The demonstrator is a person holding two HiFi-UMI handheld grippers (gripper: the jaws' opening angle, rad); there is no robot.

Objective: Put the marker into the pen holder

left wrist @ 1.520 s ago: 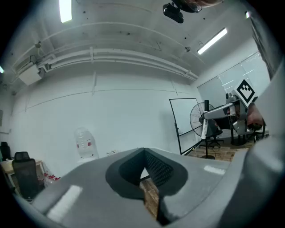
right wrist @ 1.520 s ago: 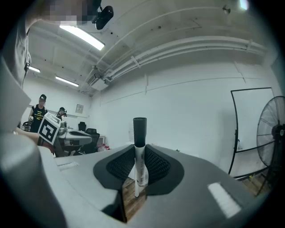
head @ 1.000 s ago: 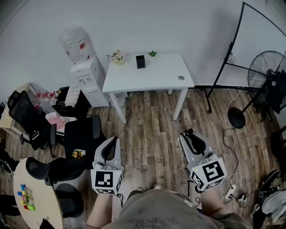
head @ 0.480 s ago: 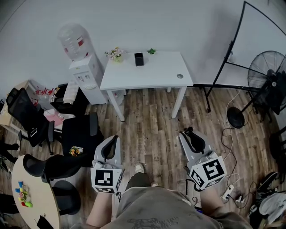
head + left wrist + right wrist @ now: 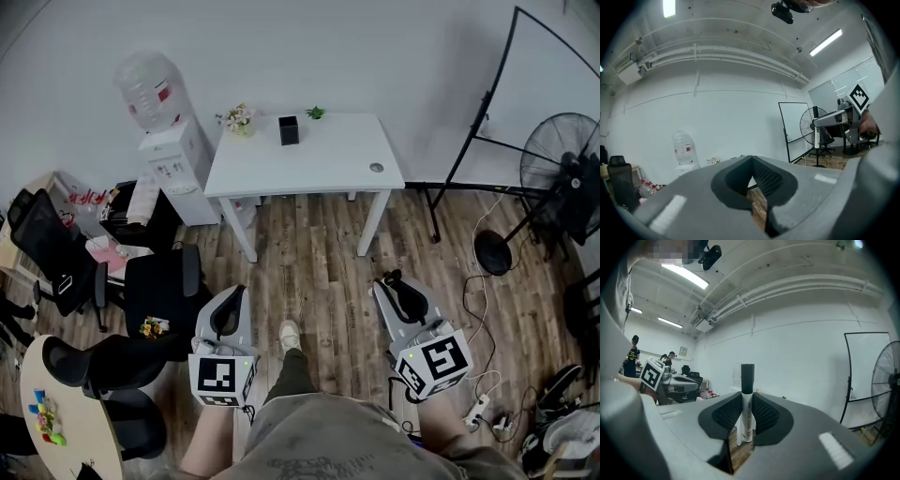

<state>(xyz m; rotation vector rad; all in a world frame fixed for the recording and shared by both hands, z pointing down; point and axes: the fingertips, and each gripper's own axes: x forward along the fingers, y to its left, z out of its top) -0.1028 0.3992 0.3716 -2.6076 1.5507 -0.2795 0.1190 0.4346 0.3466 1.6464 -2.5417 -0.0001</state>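
**Marker clamped in the right gripper, pen holder far off on the white worktop**

At the far left of the head view a water dispenser (image 5: 169, 150) stands against the wall, with black office chairs (image 5: 159, 286) on the wood floor below it. The left gripper (image 5: 230, 309) is held low in front of the person. Its own view shows the left gripper (image 5: 751, 161) with its jaws pressed together and nothing between them.

Farther back, near the middle, stands the white worktop (image 5: 328, 164). Along its rear edge sit a small bunch of flowers (image 5: 238, 118), then the black pen holder (image 5: 289, 130), then a little green plant (image 5: 316, 112). The pen holder is well apart from both grippers.

To the right, the right gripper (image 5: 398, 289) is also held low. Its own view shows the right gripper (image 5: 747, 399) closed narrowly on the marker (image 5: 747, 408). The marker stands upright between the ribbed pads, with its white barrel in the grip and its black cap rising above the jaws.

At the far right are a tilted dark frame (image 5: 497, 94) and a standing fan (image 5: 562, 159).
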